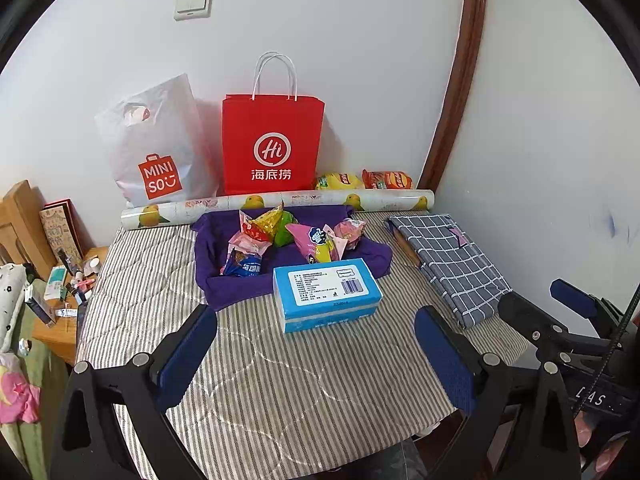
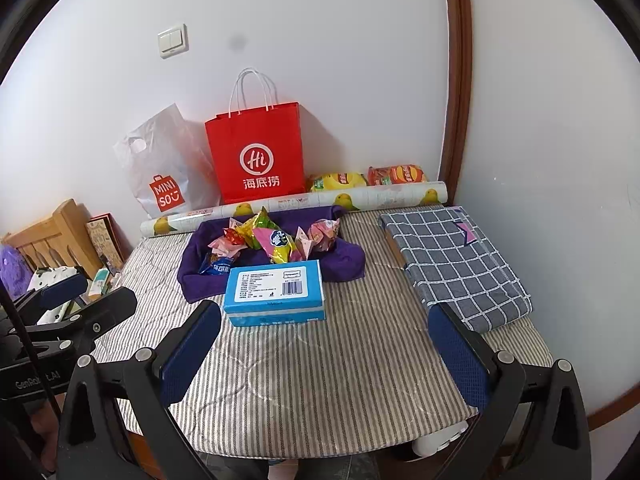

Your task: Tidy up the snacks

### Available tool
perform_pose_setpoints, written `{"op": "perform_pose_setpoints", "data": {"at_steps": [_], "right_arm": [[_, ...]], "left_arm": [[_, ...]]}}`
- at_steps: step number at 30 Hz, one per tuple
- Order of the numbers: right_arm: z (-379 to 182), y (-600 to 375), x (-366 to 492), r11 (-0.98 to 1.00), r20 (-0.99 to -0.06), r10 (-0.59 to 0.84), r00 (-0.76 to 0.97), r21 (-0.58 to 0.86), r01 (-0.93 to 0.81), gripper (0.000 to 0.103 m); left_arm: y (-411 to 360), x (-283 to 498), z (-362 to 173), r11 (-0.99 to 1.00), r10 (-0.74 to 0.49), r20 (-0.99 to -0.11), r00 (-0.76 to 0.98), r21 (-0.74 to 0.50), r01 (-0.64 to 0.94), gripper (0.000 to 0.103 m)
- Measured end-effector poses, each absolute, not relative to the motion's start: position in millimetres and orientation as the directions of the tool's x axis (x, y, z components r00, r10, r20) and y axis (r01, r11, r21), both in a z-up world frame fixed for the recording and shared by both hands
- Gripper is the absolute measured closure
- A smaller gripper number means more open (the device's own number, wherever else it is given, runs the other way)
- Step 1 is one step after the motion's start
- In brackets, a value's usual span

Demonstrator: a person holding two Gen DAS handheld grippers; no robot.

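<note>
The counter [image 1: 280, 380] is covered with a grey-and-white striped cloth. Both grippers hang above its near edge, side by side. The left gripper [image 1: 316, 356] has its jaws spread wide and holds nothing; its blue pads [image 1: 188, 356] frame bare striped cloth. The right gripper [image 2: 326, 354] is likewise spread wide and empty, and it also shows at the right edge of the left wrist view.

The snacks [image 1: 296, 234] lie in a loose pile of small coloured packets on a purple cloth [image 1: 224, 284] at the centre of the counter, towards the far side. A blue packet [image 1: 244, 266] sits at the near left of the pile; a pink-and-yellow packet [image 1: 316, 242] lies near its middle. A blue tissue box [image 1: 326, 292] stands just in front of the purple cloth, touching or overlapping its near edge, with its barcode label facing up.

A folded grey checked cloth [image 1: 448, 264] lies along the right side of the counter. A roll of printed paper [image 1: 280, 204] lies across the far edge. Behind the roll, against the wall, stand a white MINISO bag [image 1: 154, 148] on the left and a red paper bag [image 1: 272, 144] beside it. Two chip bags, yellow [image 1: 340, 181] and red [image 1: 386, 179], lie to the right of the red paper bag.
</note>
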State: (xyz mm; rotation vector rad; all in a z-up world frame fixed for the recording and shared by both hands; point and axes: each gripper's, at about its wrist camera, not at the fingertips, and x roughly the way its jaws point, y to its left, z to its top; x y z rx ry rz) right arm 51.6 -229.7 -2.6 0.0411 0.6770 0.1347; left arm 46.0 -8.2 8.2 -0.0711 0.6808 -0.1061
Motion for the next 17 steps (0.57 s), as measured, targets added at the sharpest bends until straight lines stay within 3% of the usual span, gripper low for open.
{"op": "perform_pose_setpoints", "data": {"at_steps": [17], "right_arm": [[-0.8,-229.7,50.9,0.988,-0.616,0.153,0.773,0.091,-0.124,0.001]], "left_arm": [[-9.0,51.1,2.9,0.993,-0.118,-0.632,0.766,-0.092,0.077,0.003]]}}
